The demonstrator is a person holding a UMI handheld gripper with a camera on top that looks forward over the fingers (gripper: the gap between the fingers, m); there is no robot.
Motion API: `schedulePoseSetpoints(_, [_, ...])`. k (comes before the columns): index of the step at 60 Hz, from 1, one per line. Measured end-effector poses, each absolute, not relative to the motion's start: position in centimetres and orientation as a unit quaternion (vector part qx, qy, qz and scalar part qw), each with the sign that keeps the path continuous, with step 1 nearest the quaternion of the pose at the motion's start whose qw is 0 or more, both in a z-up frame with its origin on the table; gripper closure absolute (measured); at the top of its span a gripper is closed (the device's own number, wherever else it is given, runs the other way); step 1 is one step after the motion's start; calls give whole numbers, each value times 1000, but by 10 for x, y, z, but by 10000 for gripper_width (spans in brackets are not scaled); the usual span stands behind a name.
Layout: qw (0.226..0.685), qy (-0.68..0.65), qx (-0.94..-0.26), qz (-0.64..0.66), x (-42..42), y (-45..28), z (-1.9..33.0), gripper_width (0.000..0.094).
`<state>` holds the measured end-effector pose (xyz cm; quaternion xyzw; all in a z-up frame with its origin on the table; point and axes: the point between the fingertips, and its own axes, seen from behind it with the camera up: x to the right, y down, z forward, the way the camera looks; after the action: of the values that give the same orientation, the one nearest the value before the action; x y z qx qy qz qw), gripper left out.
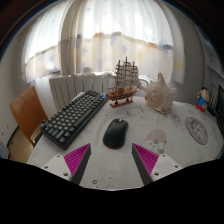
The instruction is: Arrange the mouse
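A black mouse (pixel 116 132) lies on the white table (pixel 150 125), just ahead of my fingers and a little left of the midline between them. My gripper (pixel 112 161) is open and empty, its magenta pads (pixel 77 160) spread wide apart above the table's near part. A dark keyboard (pixel 74 117) lies slanted to the left of the mouse.
A model sailing ship (pixel 123 85) stands behind the mouse. A large pale shell (pixel 160 95) is to its right, a small figurine (pixel 203 99) at the far right, and a round clock face (pixel 196 130) lies flat nearby. A wooden chair (pixel 27 110) is at the left; curtains hang behind.
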<state>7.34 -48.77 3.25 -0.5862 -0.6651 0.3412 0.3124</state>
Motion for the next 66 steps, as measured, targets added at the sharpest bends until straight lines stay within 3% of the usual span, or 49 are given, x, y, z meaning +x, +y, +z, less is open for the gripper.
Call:
schedulePoseSetpoints(23, [312,-661,-591,342,-3,-487,-3,80])
schedulePoseSetpoints(45, [288,-660,-597,353,-46,-500,-5,85])
schedulePoseSetpoints(51, [287,-657,-601,353,-50,-497,-5,188])
schedulePoseSetpoints(55, [299,-653,-606,342,-53,-485,-6,414])
schedulePoseSetpoints(66, [285,-667,-601,337,-55,-476,5,465])
